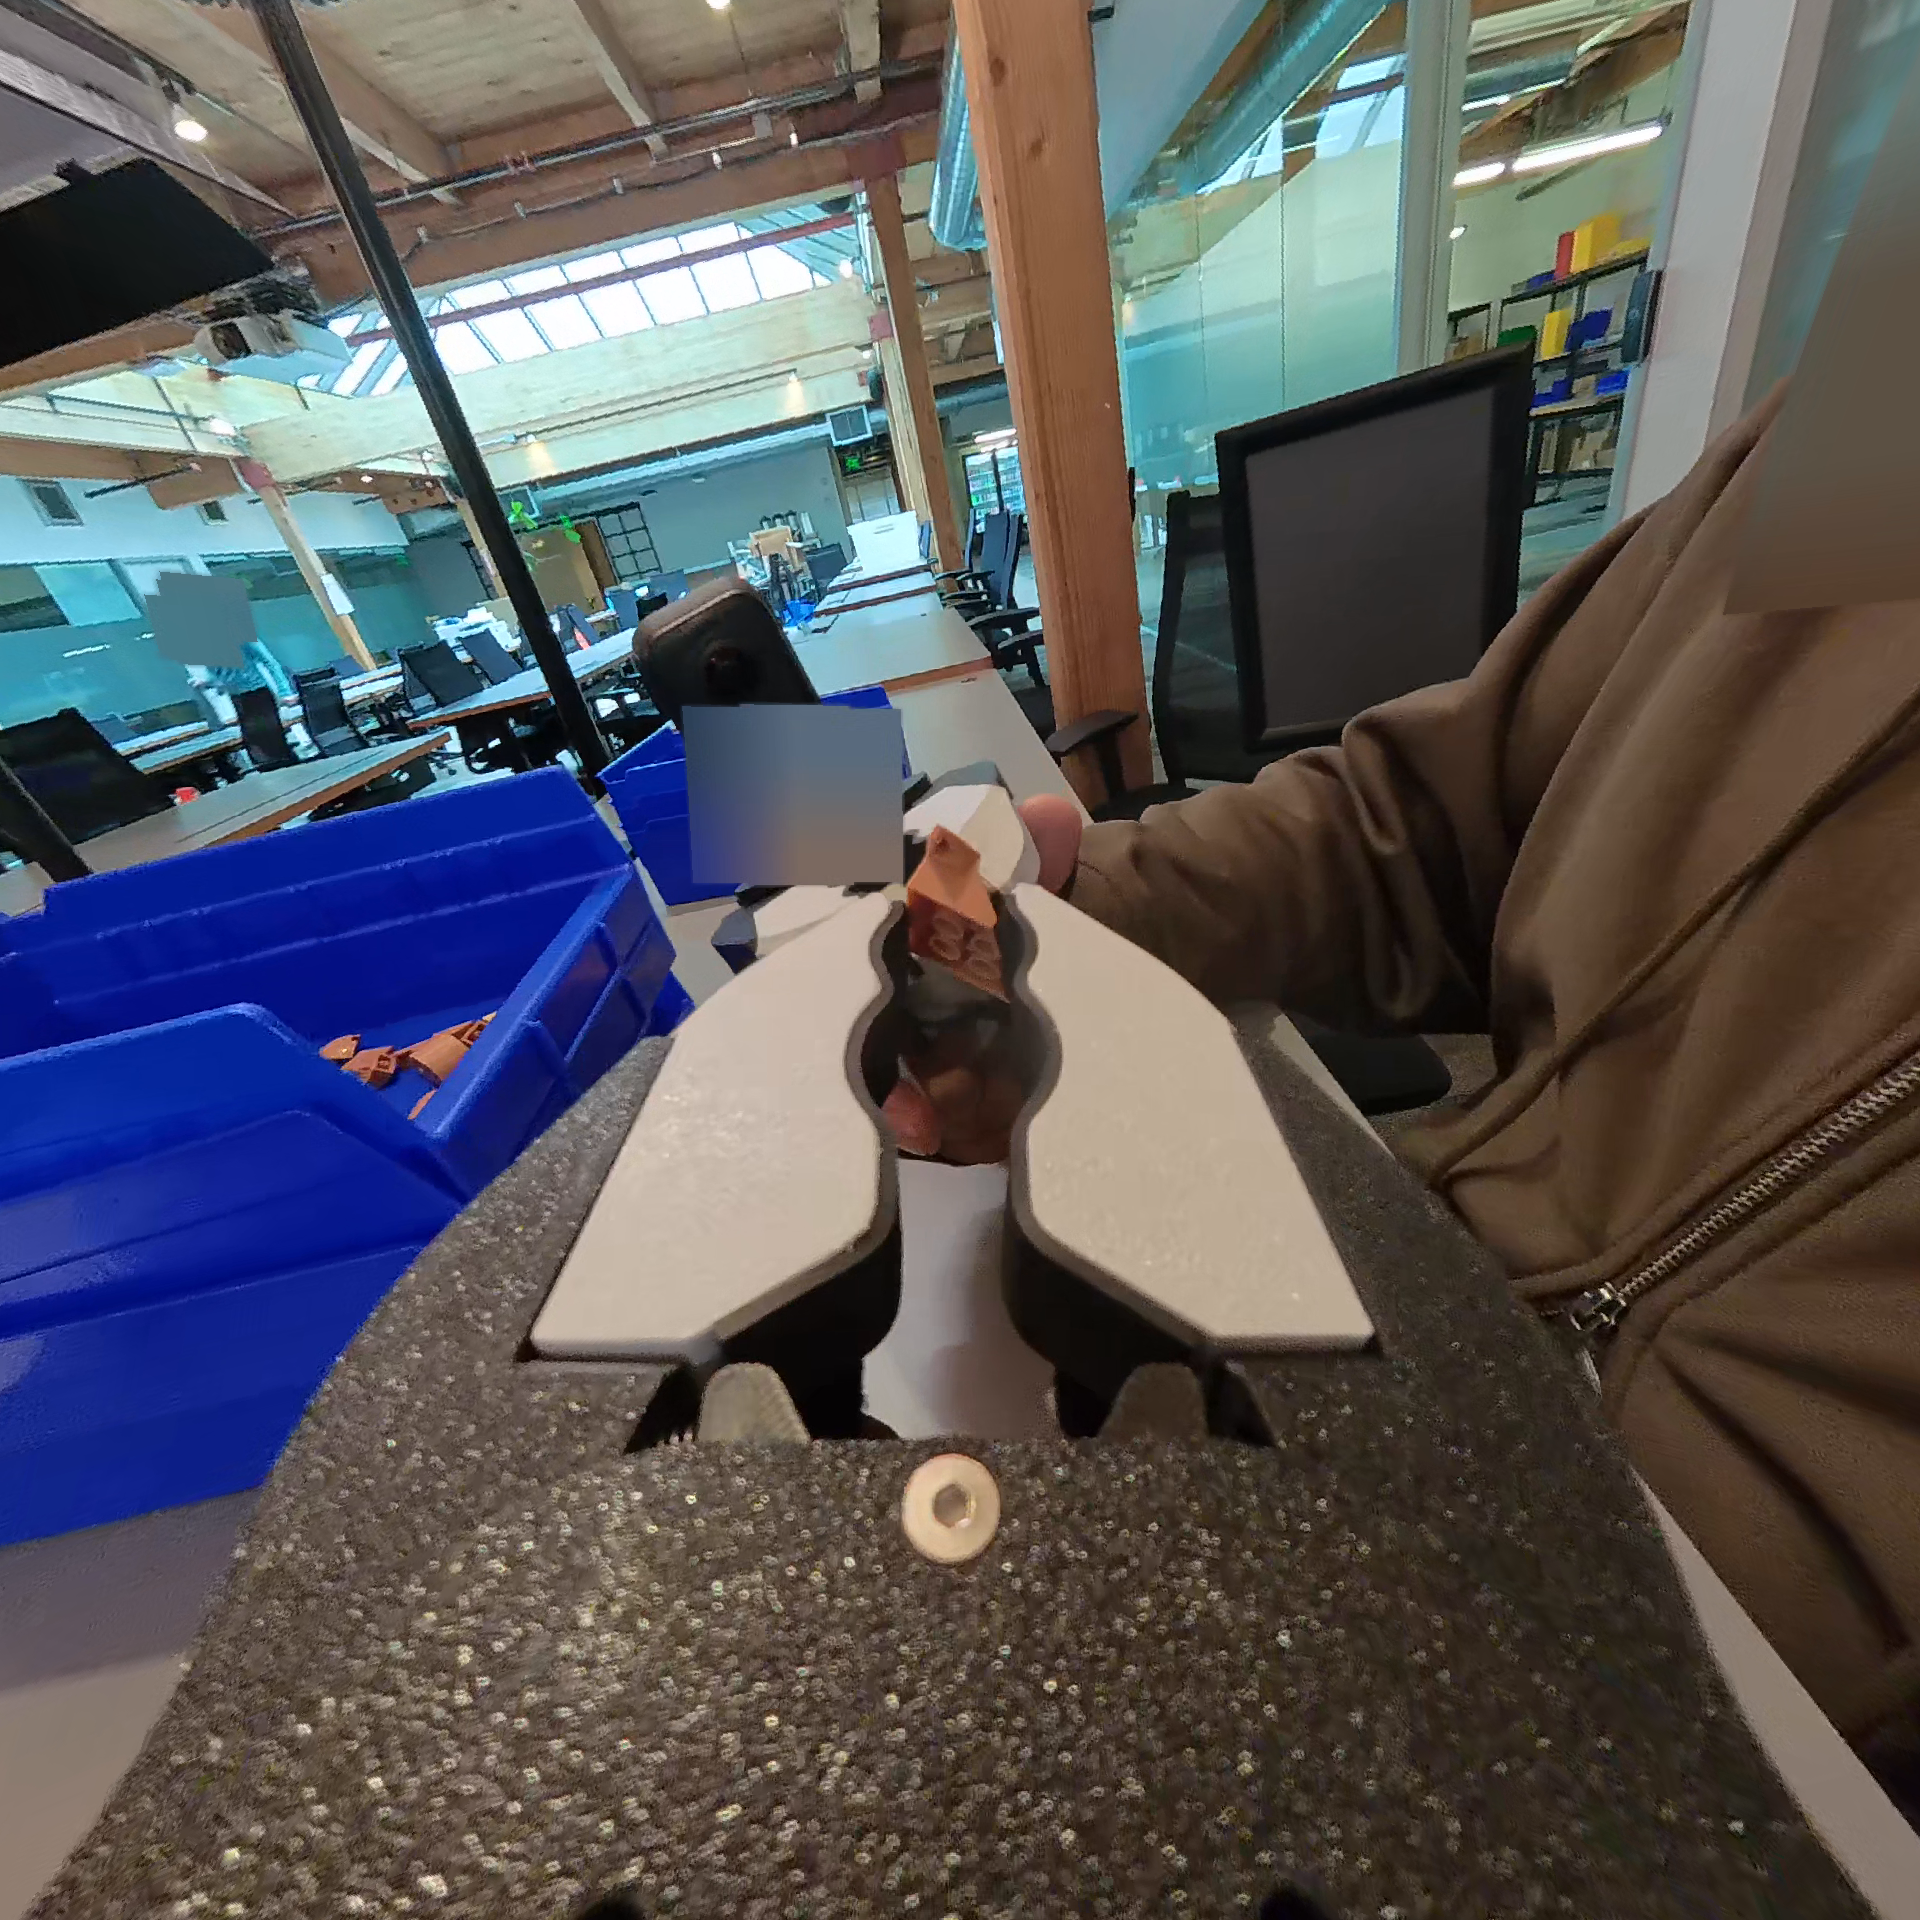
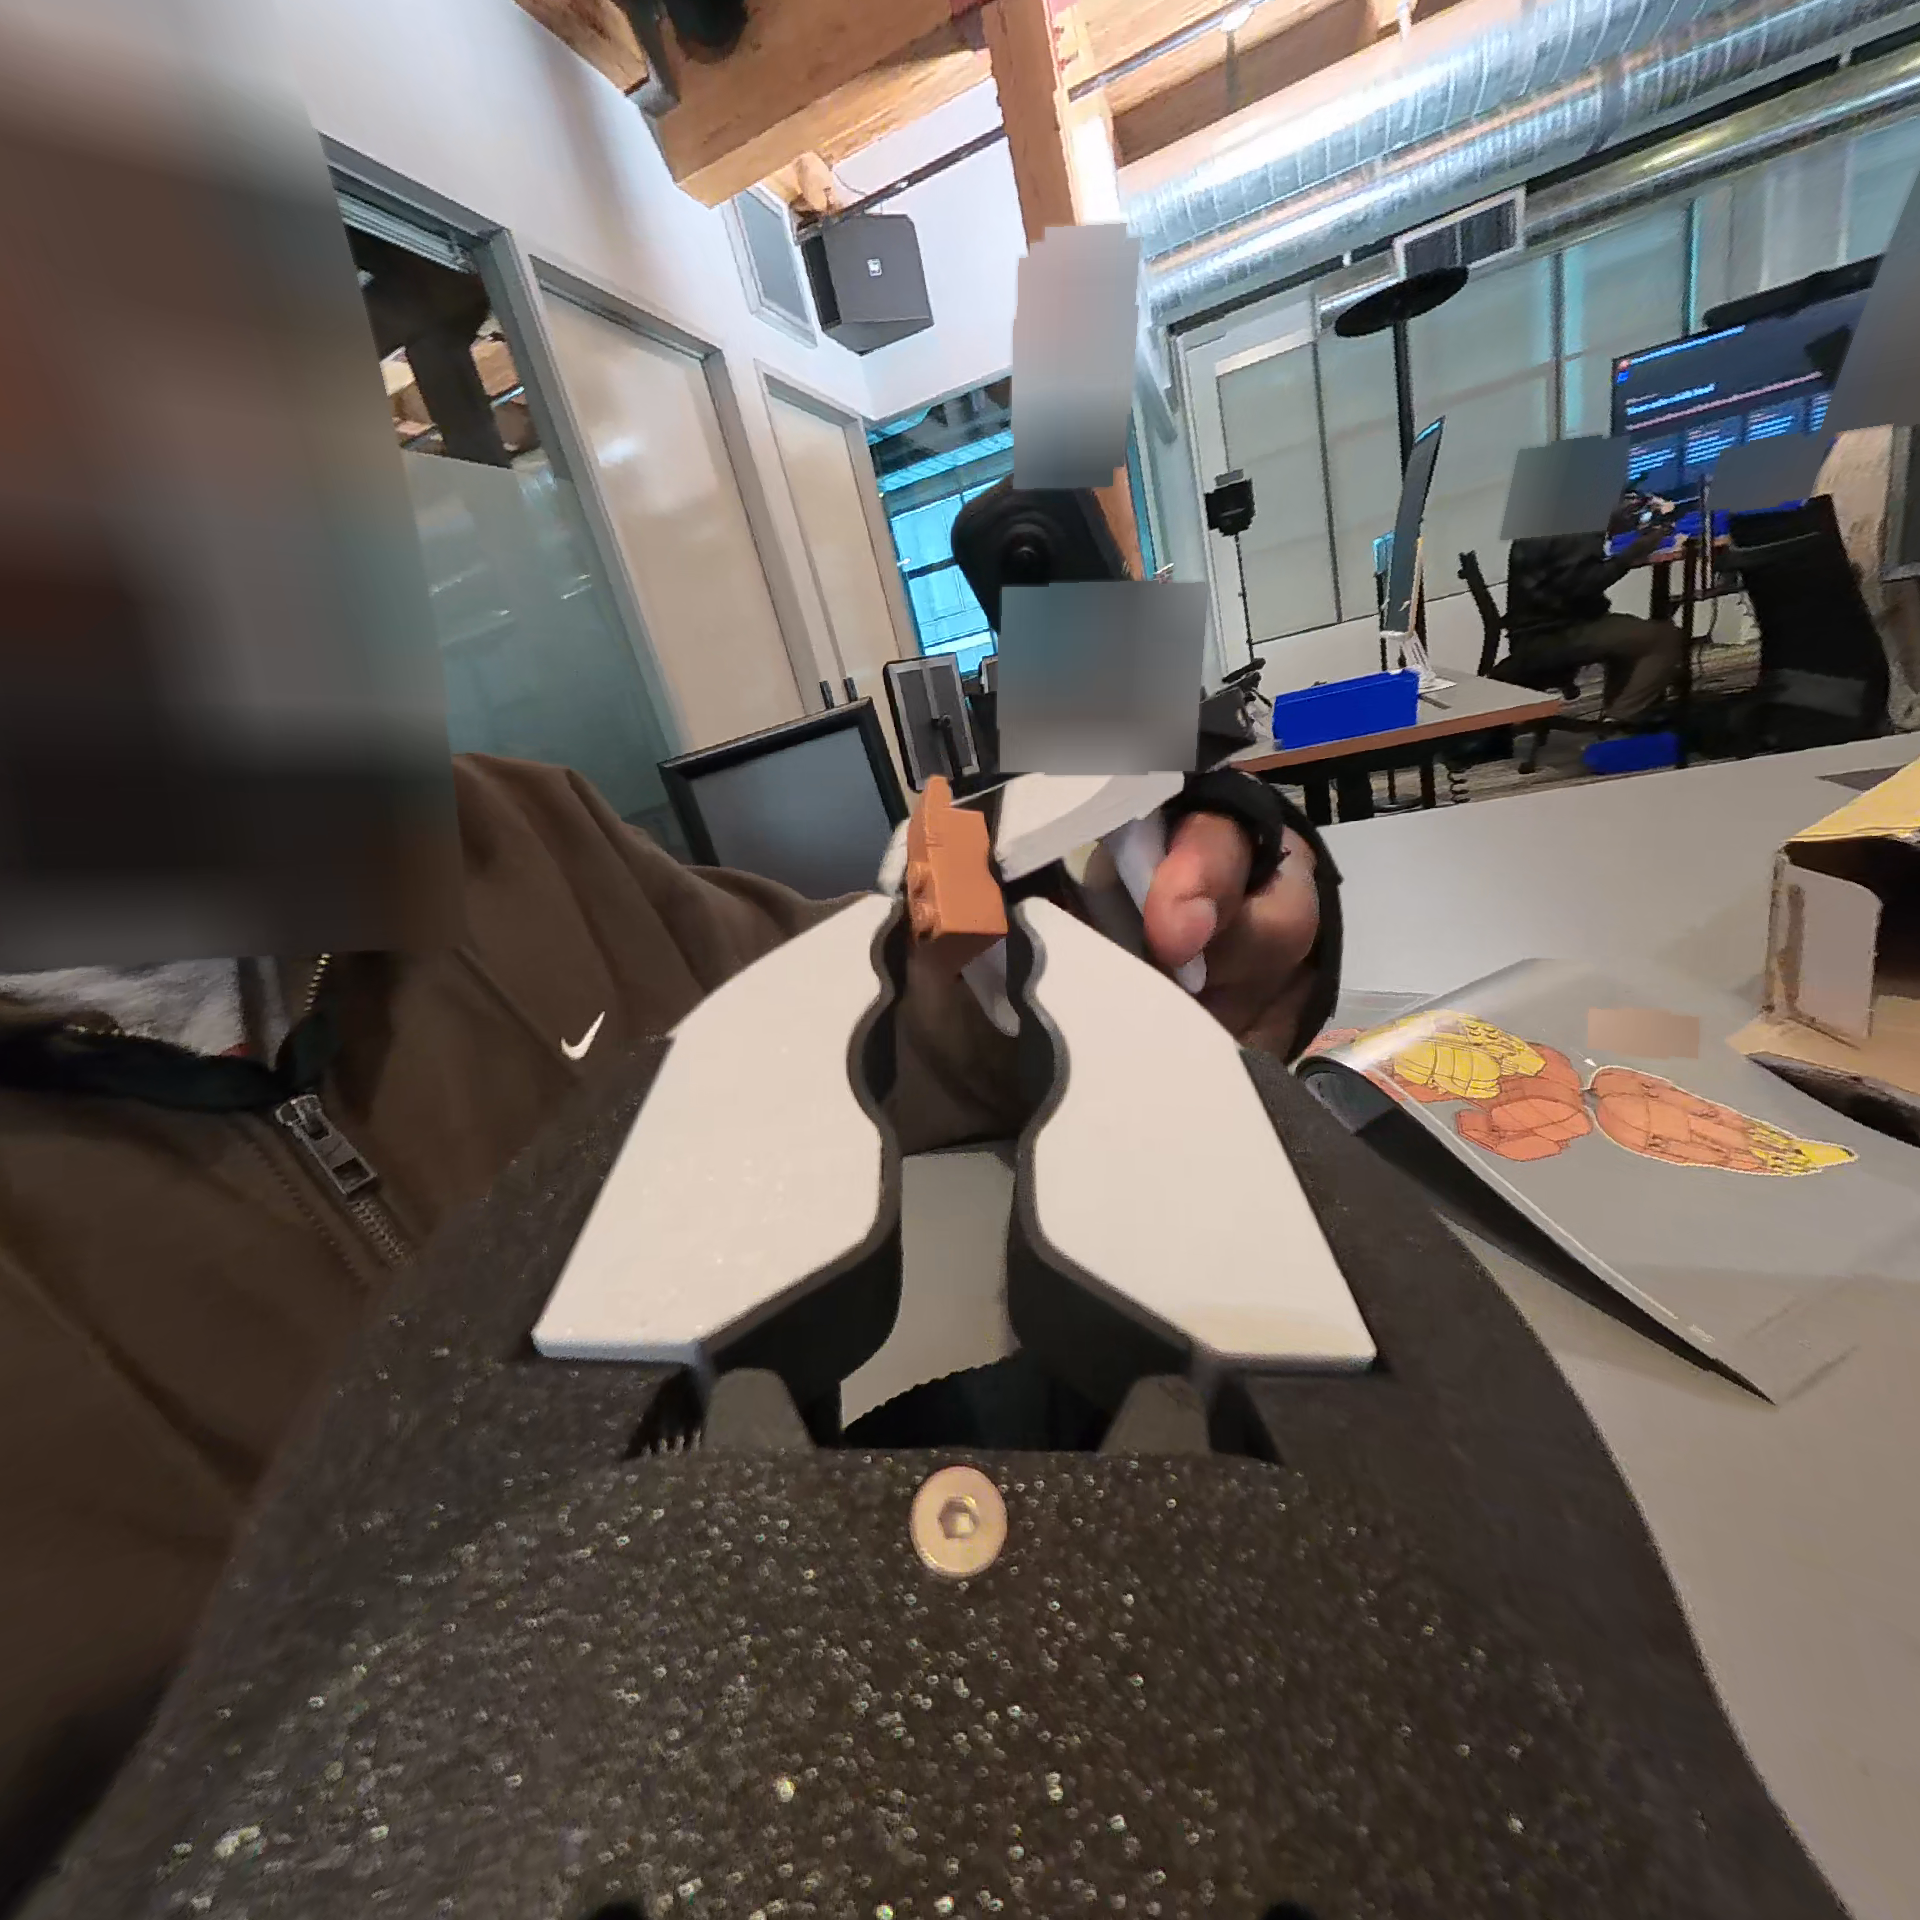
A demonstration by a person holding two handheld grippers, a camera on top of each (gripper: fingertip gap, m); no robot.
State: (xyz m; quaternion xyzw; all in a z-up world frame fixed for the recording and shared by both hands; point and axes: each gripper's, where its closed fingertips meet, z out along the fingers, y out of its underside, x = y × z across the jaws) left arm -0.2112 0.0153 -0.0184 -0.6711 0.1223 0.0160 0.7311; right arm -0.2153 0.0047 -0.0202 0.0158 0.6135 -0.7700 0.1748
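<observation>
My left gripper is shut on a small orange-brown brick held at its fingertips, above the table. My right gripper is likewise shut on an orange-brown brick at its tips. The two grippers face each other tip to tip. The right gripper's white fingers show just behind the brick in the left wrist view, and the left gripper's white fingers show in the right wrist view. I cannot tell whether this is one brick or two pressed together. A hand holds the left gripper.
Blue bins stand to the left, one holding several loose orange-brown pieces. A black monitor stands behind. An open picture booklet and a cardboard box lie on the grey table. The person's brown jacket is close. My two grippers' fingertips are within a few centimetres of each other.
</observation>
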